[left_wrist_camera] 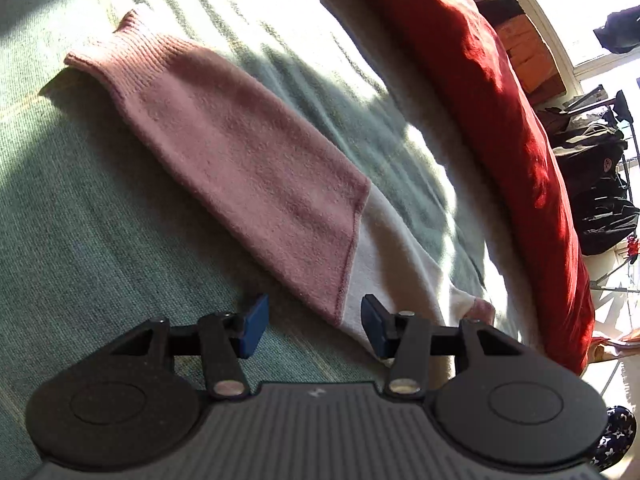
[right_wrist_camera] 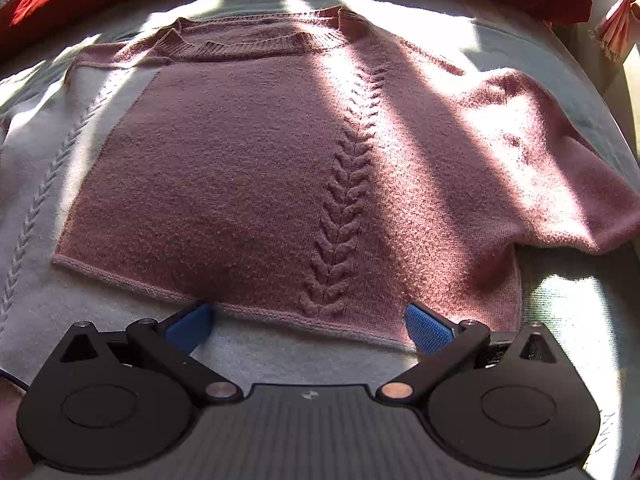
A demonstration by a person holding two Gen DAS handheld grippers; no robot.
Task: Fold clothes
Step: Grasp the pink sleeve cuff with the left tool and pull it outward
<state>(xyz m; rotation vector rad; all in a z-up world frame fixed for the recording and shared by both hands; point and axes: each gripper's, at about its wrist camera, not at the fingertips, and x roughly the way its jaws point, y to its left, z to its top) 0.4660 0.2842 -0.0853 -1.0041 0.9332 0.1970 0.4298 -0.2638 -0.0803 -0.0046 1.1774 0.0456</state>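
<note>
A pink and white knitted sweater (right_wrist_camera: 240,168) lies flat on the pale green bed cover (right_wrist_camera: 576,304), neckline at the far side. A cable braid (right_wrist_camera: 344,208) runs down its pink front, and its right sleeve (right_wrist_camera: 540,168) spreads outward. My right gripper (right_wrist_camera: 310,328) stands wide open just over the hem, with nothing pinched. In the left wrist view the other pink sleeve (left_wrist_camera: 240,152) lies slantwise, its ribbed cuff (left_wrist_camera: 116,52) far left, next to the sweater's white part (left_wrist_camera: 392,264). My left gripper (left_wrist_camera: 314,328) is open, with the sleeve's near corner between its blue pads (left_wrist_camera: 254,330), untouched.
A red blanket (left_wrist_camera: 500,100) runs along the far edge of the bed. Beyond it are a window, an orange box (left_wrist_camera: 528,56) and dark bags (left_wrist_camera: 596,184). A pink tassel (right_wrist_camera: 616,28) hangs at the right edge. Strong sunlight and shadow bands cross the cover.
</note>
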